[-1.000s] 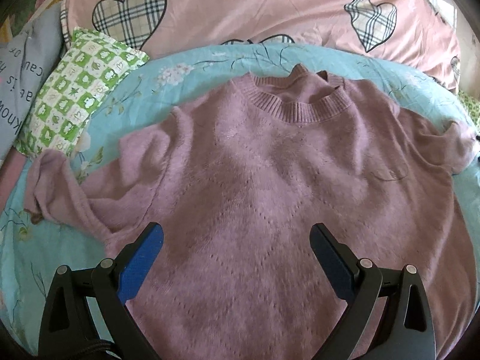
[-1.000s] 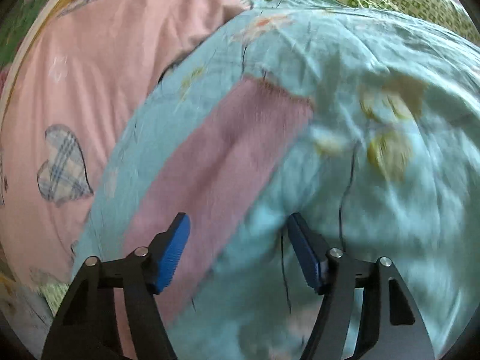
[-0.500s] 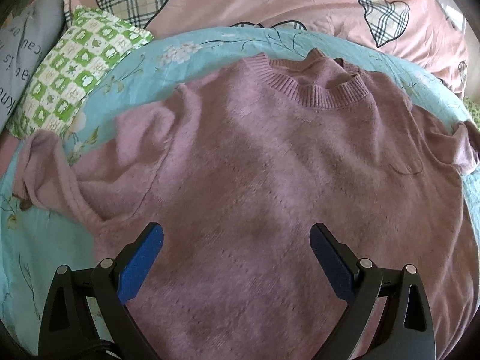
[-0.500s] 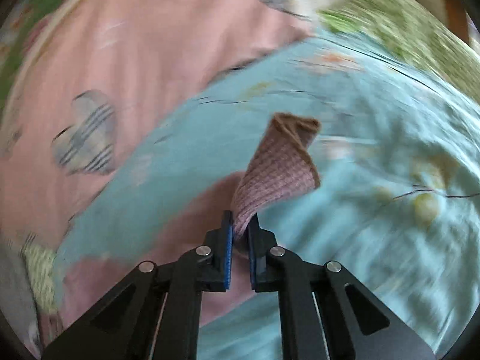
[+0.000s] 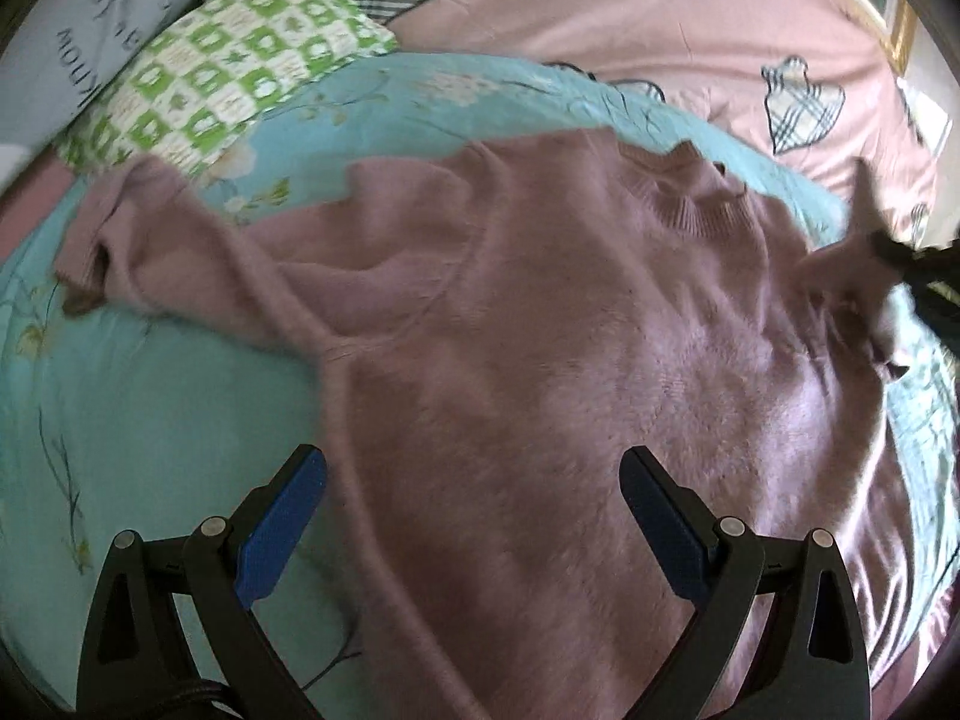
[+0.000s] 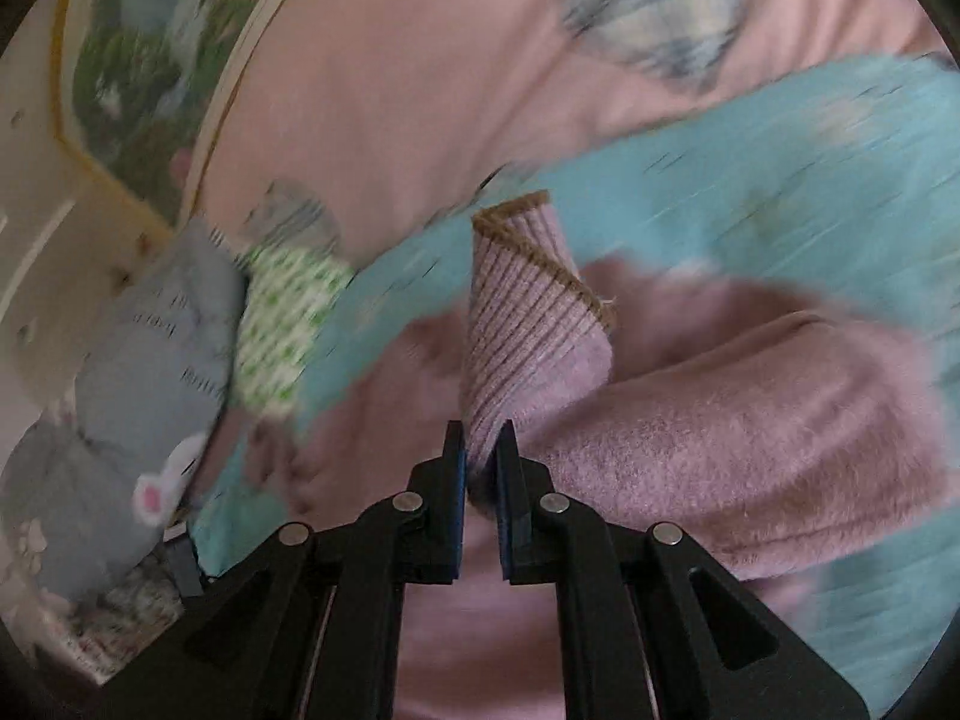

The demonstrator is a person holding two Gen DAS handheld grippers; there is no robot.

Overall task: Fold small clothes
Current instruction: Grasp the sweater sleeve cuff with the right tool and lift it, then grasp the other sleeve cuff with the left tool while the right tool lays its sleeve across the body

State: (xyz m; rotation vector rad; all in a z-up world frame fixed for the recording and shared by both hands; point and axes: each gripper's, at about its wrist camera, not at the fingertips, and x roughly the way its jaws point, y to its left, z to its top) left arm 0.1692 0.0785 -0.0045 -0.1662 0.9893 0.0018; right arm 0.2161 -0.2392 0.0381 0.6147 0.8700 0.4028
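The sweater point(image 5: 540, 312) lies spread across the centre of the left wrist frame, on the quilt point(image 5: 150, 408). Its collar point(image 5: 690, 192) points to the upper right; one sleeve point(image 5: 150, 222) stretches to the left edge. A checked pillow point(image 5: 240, 72) sits at upper left, a lettered cushion point(image 5: 90, 30) beyond it. The heart-print duvet point(image 5: 660, 18) fills the top. At the right edge the other sleeve's cuff point(image 6: 528, 312) stands raised between the right gripper's point(image 6: 480, 462) fingers.

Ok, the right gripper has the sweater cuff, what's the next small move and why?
Probably carry the cuff across onto the sweater chest: the right gripper is shut on it, the sleeve lifted, while the left gripper hovers open.
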